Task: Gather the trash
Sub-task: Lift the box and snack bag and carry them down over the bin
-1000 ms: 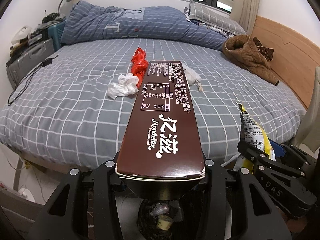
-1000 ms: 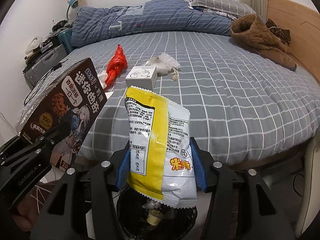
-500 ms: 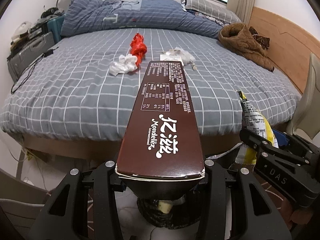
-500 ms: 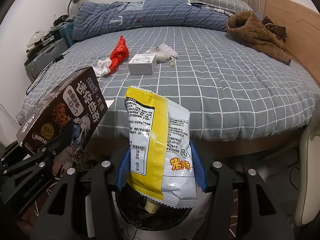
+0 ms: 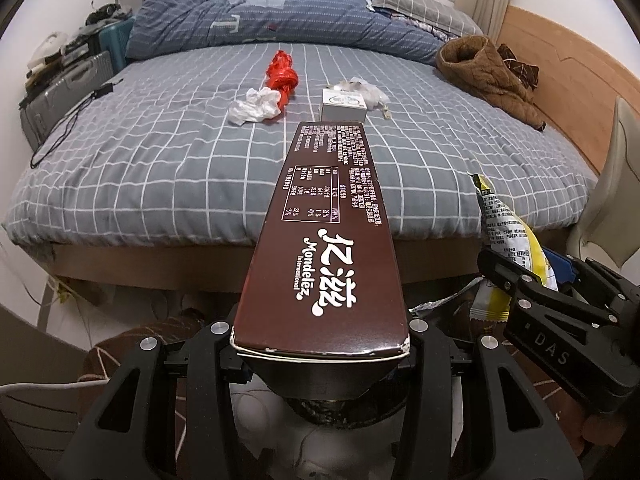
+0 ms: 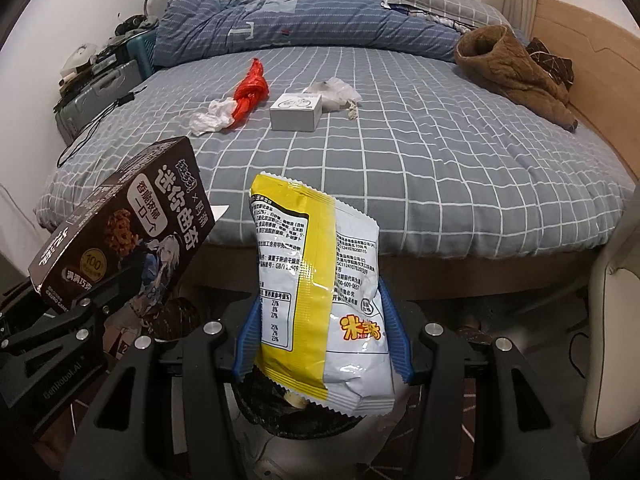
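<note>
Left gripper clamps the long brown cardboard cookie box, box pointing 12 o'clock toward the grey checked bed. Right gripper pinches the yellow-and-white crinkled snack bag, upright. Red plastic bag, white tissue wad and small white carton lie on bed, 12 o'clock.

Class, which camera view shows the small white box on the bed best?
The right wrist view: the small white box shows its top and front face unobstructed. In the left wrist view the same box sits just beyond the brown carton, smaller and flatter.
</note>
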`<state>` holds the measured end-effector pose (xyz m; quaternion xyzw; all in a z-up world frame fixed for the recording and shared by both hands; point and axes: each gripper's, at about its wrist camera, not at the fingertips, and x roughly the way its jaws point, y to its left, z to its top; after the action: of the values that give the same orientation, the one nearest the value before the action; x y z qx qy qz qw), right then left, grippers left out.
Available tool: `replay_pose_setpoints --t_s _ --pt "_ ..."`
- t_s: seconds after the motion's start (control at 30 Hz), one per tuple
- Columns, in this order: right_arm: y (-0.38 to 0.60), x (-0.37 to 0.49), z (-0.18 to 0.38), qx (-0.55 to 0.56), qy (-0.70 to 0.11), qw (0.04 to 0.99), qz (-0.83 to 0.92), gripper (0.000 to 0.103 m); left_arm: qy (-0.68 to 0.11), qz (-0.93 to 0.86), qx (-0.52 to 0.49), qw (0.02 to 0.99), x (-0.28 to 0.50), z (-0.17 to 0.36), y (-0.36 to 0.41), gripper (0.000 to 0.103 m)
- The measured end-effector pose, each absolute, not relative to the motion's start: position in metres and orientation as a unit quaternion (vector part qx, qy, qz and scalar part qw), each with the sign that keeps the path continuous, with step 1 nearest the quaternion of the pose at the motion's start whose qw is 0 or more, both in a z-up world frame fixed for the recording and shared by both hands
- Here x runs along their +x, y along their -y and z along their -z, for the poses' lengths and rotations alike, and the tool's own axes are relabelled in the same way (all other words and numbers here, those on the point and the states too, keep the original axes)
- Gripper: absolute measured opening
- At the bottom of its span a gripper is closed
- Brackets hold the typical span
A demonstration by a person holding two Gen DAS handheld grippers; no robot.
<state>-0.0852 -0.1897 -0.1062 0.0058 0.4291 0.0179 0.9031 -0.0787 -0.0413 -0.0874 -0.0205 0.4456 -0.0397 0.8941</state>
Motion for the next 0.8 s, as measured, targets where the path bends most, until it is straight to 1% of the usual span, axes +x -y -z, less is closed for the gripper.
replay_pose_setpoints --t_s 0.33,0.53,0.8 --pt "0.178 -0.101 0.119 -0.012 -0.446 0.895 -0.018 0.050 -0.467 0.041 -0.034 0.883 -0.091 0.100 0.041 0.043" --pt "0.176 -0.097 0.147 -0.022 -0.463 0.886 -0.013 0.050 -0.481 0.046 -0.031 0.875 -0.089 0.125 0.047 0.043" --pt "0.186 -0.086 0.194 -0.010 -0.504 0.864 -0.005 0.050 -0.511 0.042 -0.029 0.858 -0.075 0.169 0.048 0.043"
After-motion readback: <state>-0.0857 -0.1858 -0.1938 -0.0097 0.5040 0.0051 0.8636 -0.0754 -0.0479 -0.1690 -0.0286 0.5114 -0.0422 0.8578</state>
